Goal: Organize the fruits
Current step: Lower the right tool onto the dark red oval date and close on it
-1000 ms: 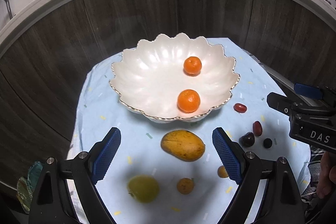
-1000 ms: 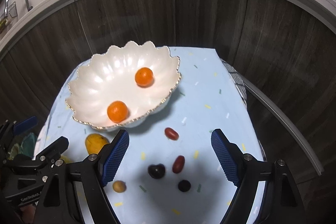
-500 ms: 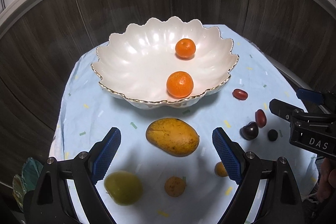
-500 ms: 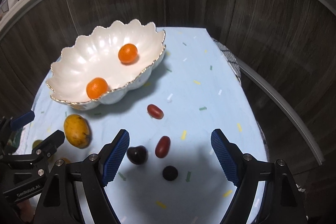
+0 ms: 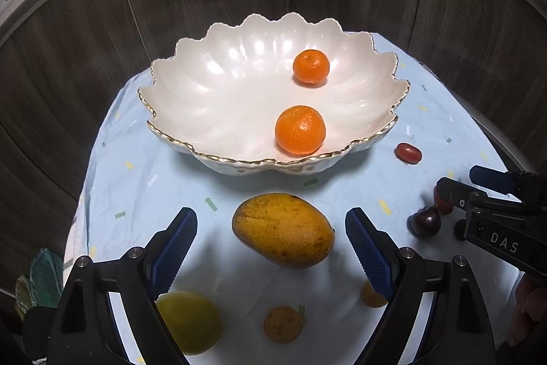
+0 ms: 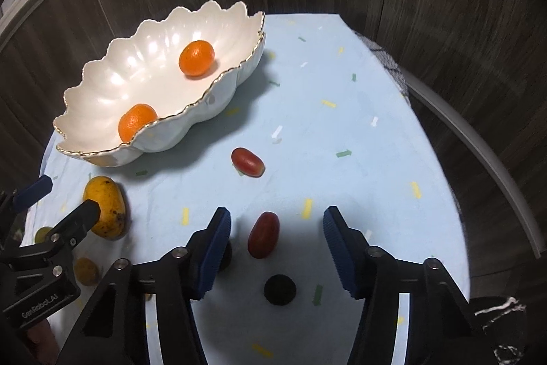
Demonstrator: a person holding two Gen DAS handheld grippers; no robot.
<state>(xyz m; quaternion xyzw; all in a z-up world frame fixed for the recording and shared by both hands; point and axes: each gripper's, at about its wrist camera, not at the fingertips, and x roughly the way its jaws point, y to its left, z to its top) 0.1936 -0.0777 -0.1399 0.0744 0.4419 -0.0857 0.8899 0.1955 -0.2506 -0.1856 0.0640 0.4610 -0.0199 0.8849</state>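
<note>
Between the left gripper's [image 5: 270, 242] wide-open, empty fingers lies the mango [image 5: 283, 230]; the right gripper's [image 6: 277, 240] likewise bracket a red grape [image 6: 263, 234].

Blue cloth [image 6: 342, 132] — bowl [image 5: 191, 98], mango [image 5: 283, 230], grapes [image 6: 248, 161].

white gold-rimmed bowl [image 5: 191, 98], yellow mango [image 5: 283, 230], confetti-flecked blue cloth [image 6: 342, 139]

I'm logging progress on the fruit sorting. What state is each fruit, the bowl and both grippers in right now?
Bowl: upright, holding two oranges.
Near orange: in the bowl.
Far orange: in the bowl.
Mango: on the cloth, lined up between the open fingers, ungrasped.
Green fruit: on the cloth.
Near red grape: on the cloth, ungrasped.
Far red grape: on the cloth.
Left gripper: open, empty.
Right gripper: open, empty.
</note>
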